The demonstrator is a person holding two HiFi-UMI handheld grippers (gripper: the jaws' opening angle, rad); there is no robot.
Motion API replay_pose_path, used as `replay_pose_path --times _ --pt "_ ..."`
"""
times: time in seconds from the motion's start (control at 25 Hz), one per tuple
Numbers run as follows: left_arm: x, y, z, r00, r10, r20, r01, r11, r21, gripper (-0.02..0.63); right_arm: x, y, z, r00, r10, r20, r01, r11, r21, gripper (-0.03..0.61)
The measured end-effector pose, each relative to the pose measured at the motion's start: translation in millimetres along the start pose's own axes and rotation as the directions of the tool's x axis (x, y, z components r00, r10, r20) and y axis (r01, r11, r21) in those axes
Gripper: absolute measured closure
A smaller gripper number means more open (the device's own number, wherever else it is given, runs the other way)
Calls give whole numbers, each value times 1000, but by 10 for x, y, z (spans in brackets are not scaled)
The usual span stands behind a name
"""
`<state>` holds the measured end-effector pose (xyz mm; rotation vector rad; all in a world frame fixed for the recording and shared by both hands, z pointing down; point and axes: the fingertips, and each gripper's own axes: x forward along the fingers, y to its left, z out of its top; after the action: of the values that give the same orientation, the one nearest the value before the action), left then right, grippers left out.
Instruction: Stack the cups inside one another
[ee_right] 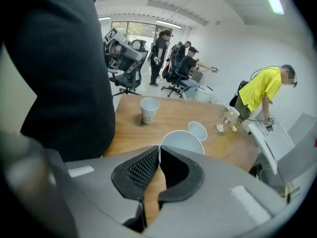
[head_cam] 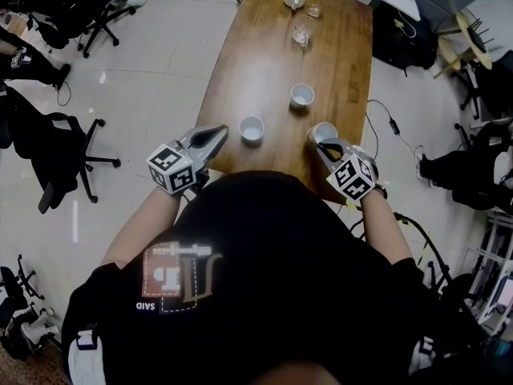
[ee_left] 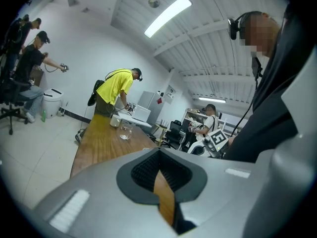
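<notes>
The right gripper [ee_right: 158, 150] is pinching, between ribbed black jaws, the thin rim of a round white paper cup [head_cam: 325, 130] at the near edge of the wooden table [head_cam: 264, 54]; the left gripper [ee_left: 158, 153] is hovering clenched, empty.

Only legible txt: "SAID" lettering [head_cam: 145, 305] on person's black shirt [head_cam: 272, 271], by logo [head_cam: 178, 271].
</notes>
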<state>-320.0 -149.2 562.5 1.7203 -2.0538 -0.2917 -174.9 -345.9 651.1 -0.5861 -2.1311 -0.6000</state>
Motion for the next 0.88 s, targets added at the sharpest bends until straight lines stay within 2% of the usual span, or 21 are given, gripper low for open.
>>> replay_pose_path --times 0.24,0.48,0.64,0.88 --pt "-184 80 18 999 38 38 -38 999 -10 612 -60 -83 1034 988 61 145 -44 992 -119 552" --pt "-505 246 -14 992 104 70 -102 994 -38 612 123 27 1619 974 146 174 -104 968 -228 552" --pt "-698 334 -53 986 142 85 -137 989 -58 612 354 261 1735 964 226 137 -180 942 -284 552" --pt "-922 419 -146 980 181 77 -175 982 -76 612 820 610 1541 951 309 2 -291 899 -326 552"
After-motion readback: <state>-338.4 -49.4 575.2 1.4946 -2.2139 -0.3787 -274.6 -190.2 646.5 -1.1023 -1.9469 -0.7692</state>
